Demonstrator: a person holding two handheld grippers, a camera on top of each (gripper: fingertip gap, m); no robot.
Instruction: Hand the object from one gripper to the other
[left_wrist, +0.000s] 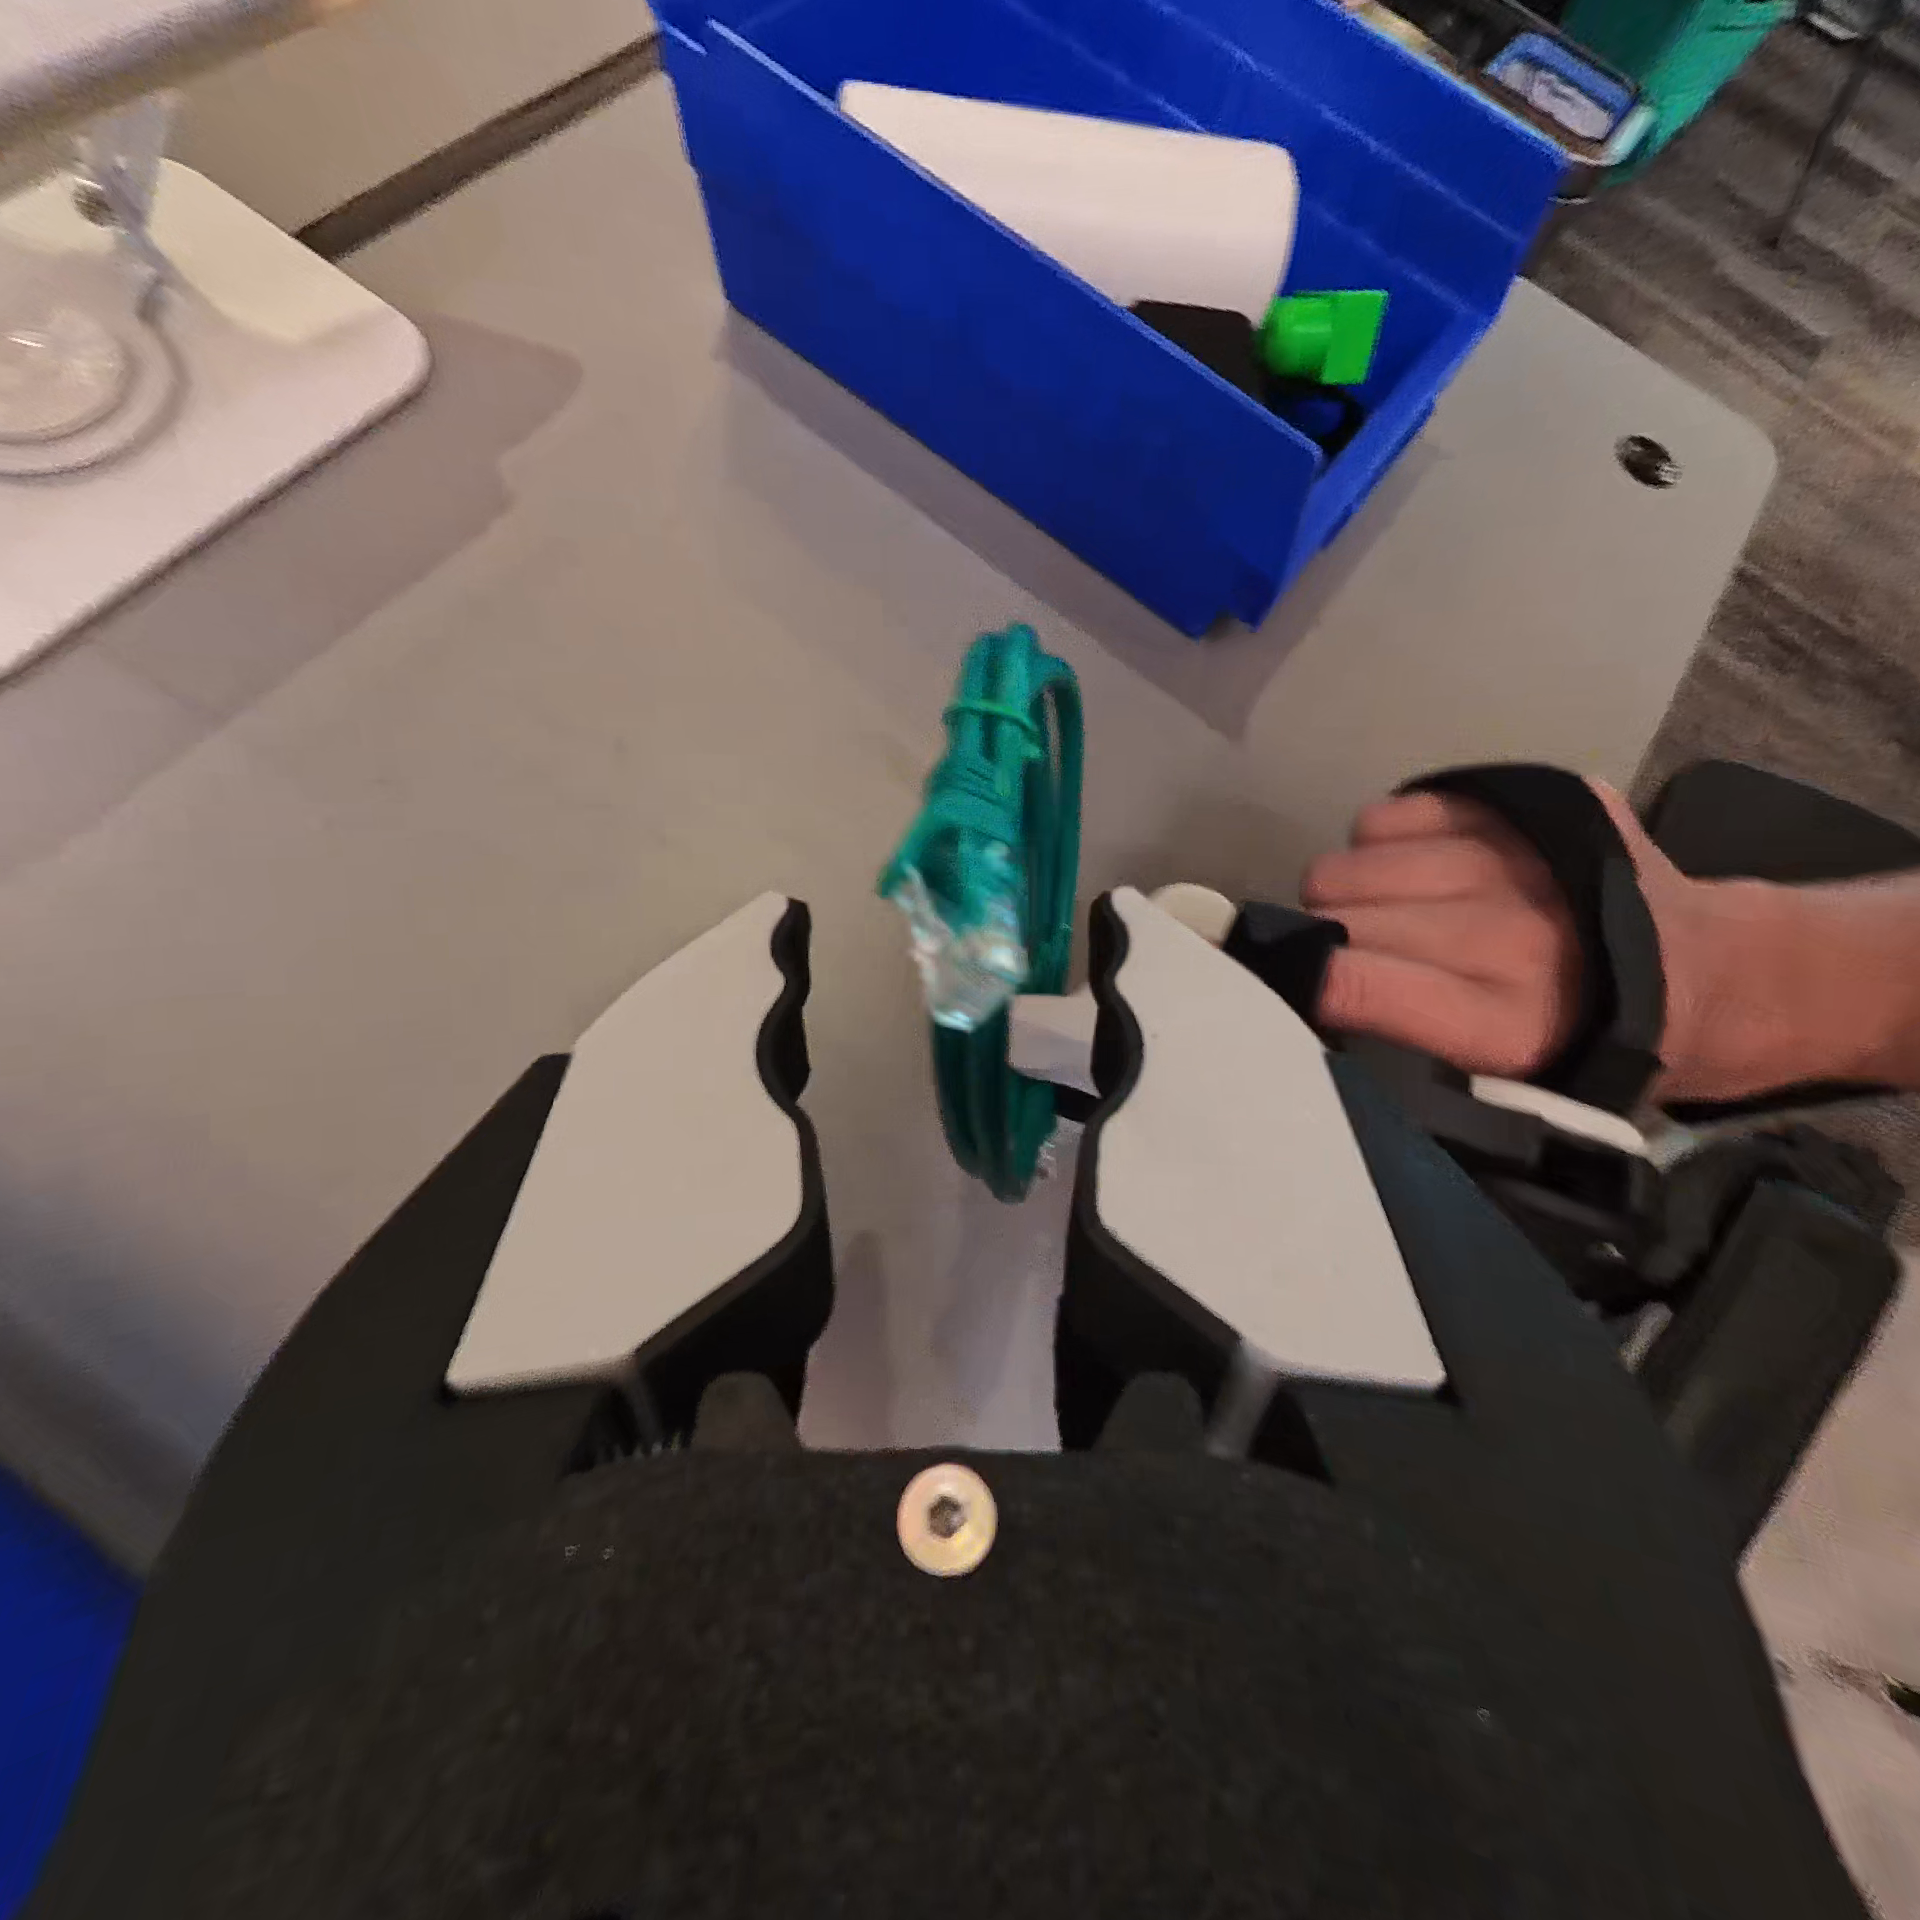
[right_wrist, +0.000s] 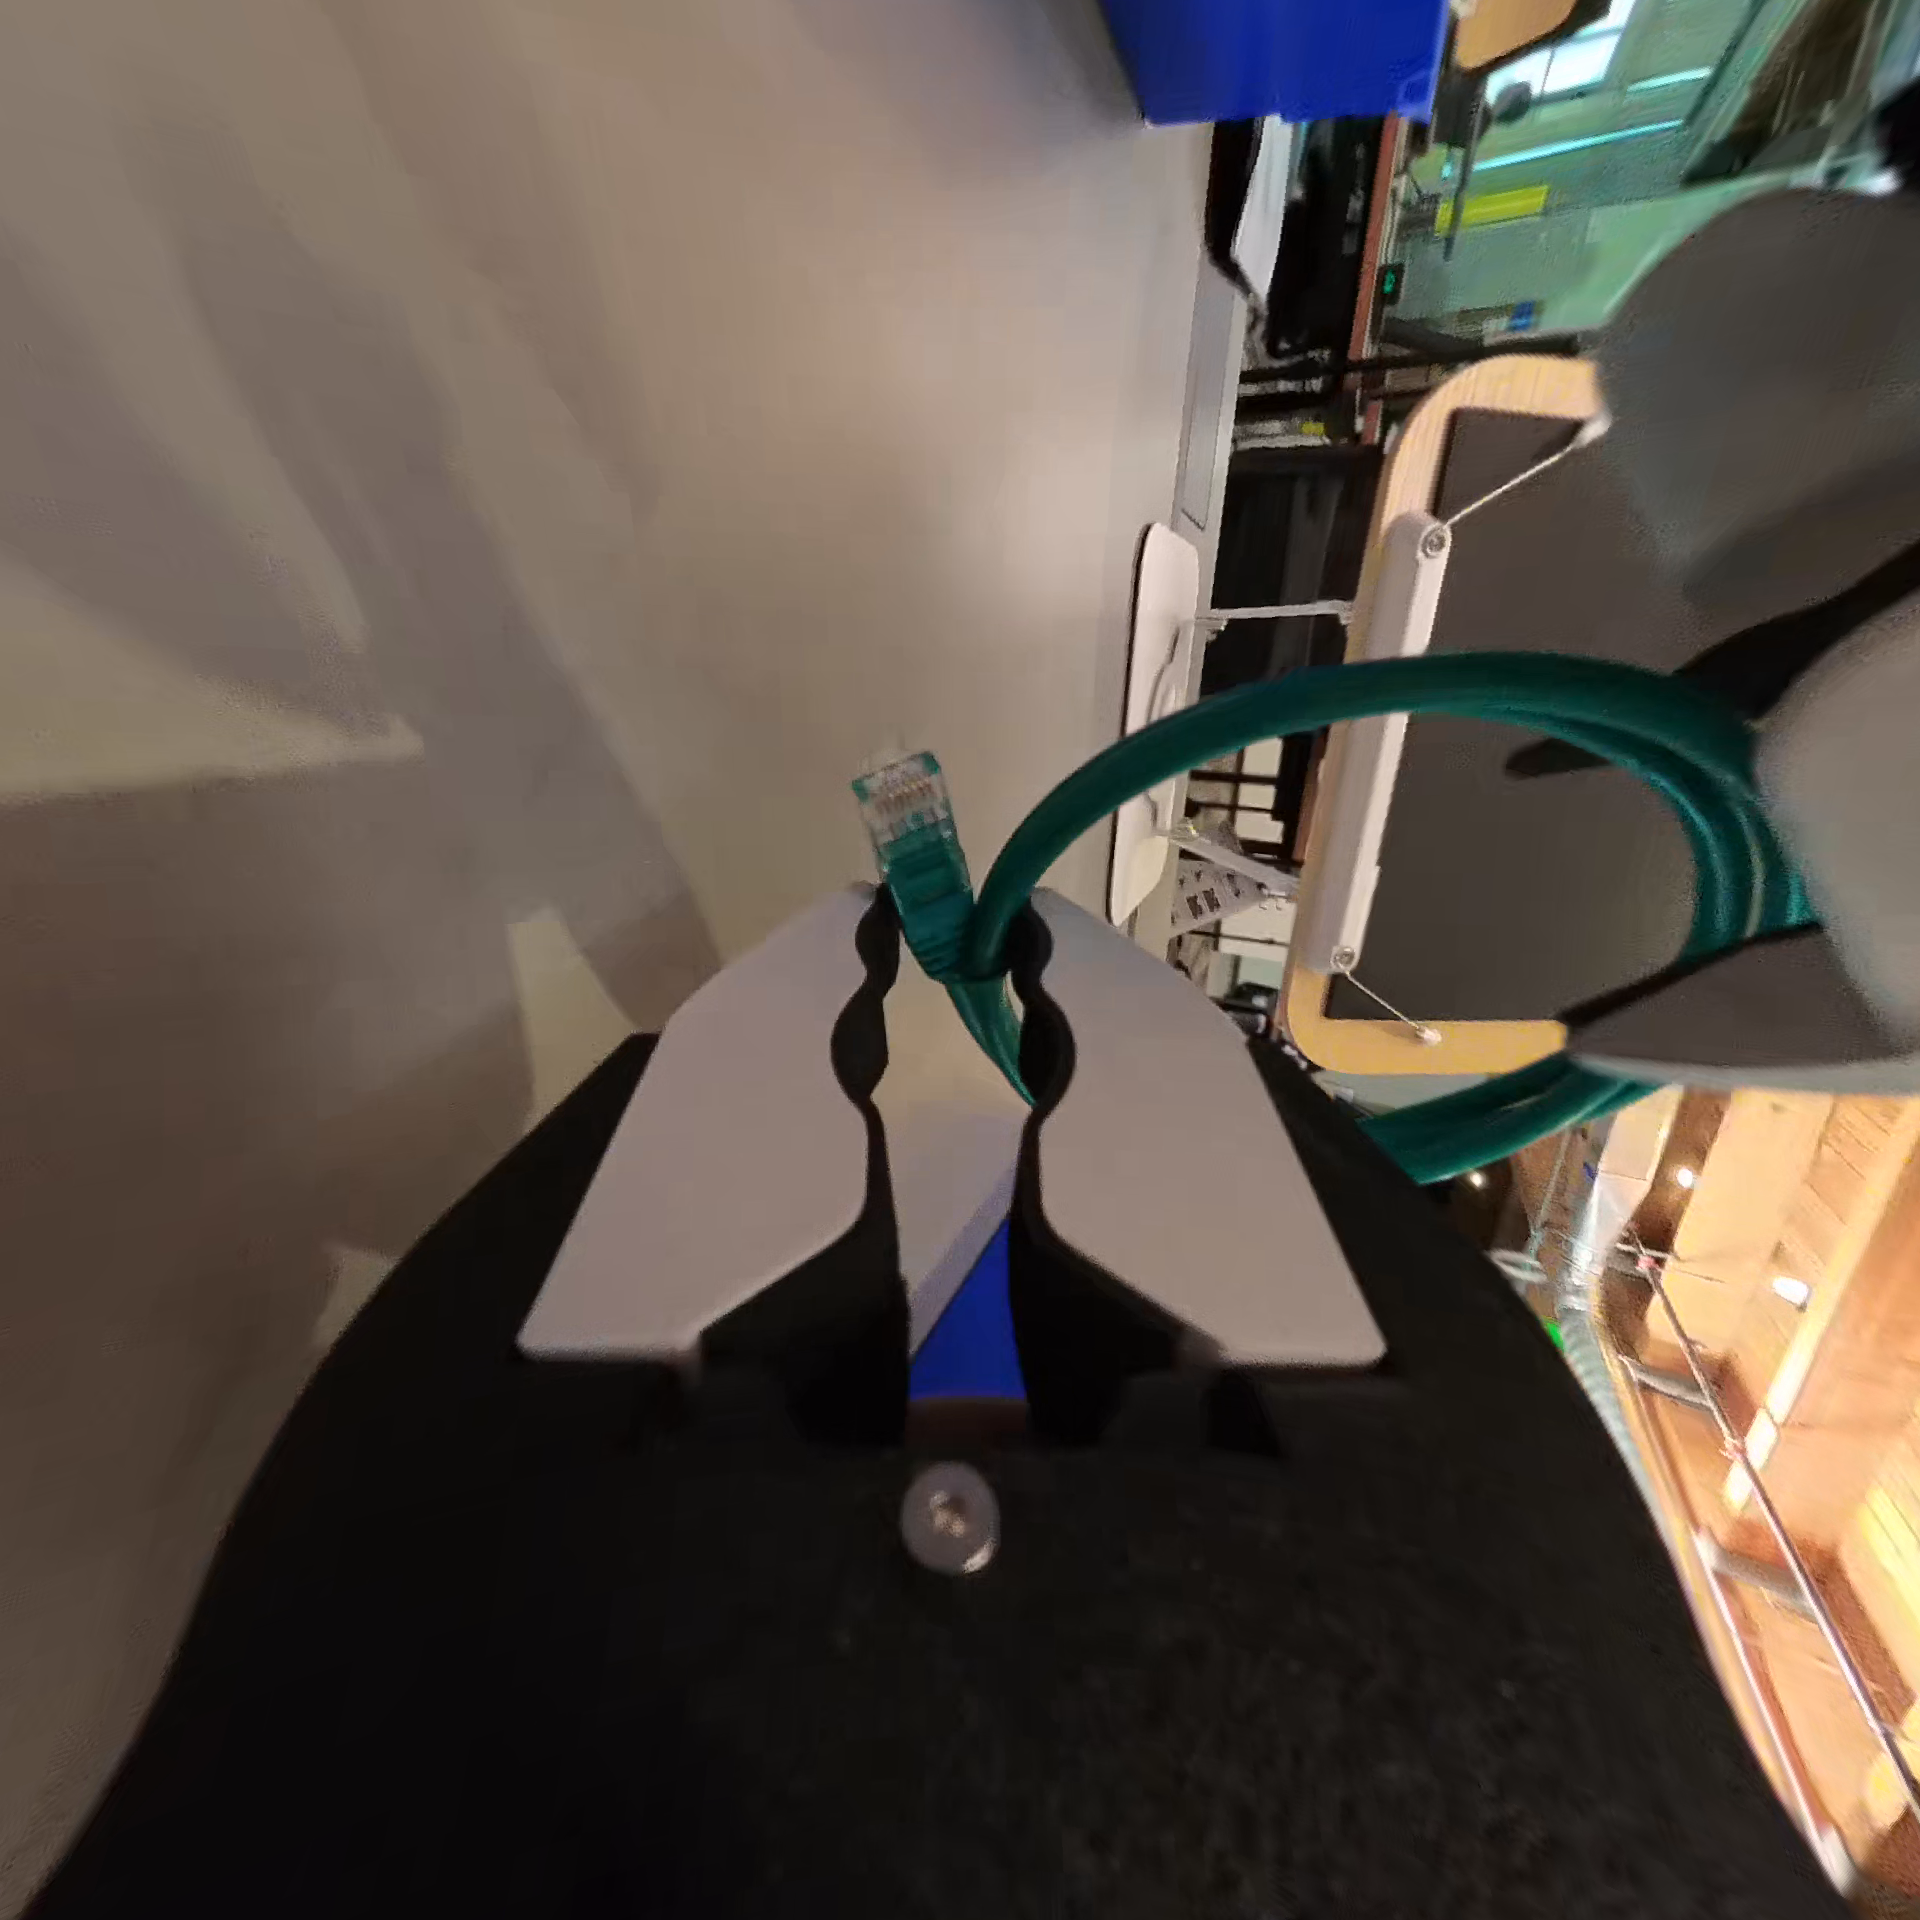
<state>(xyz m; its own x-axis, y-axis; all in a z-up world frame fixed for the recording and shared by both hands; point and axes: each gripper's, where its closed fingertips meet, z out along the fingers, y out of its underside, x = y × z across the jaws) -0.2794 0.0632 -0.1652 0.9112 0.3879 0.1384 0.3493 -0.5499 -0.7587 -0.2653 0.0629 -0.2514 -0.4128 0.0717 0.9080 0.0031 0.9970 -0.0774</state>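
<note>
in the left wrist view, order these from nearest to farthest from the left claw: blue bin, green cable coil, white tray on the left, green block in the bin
1. Green cable coil: between the left claw tips, toward its right finger.
2. White tray and blue bin: tray far left, bin ahead right; too close to call.
3. Green block: inside the bin, far right.

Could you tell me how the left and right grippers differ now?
The left gripper is open, fingers straddling the green cable without pinching it; the right gripper is shut on the cable beside its connector. The left sits at the coil's loop, the right at its tied end. Both have grey fingers on black bodies.
</note>
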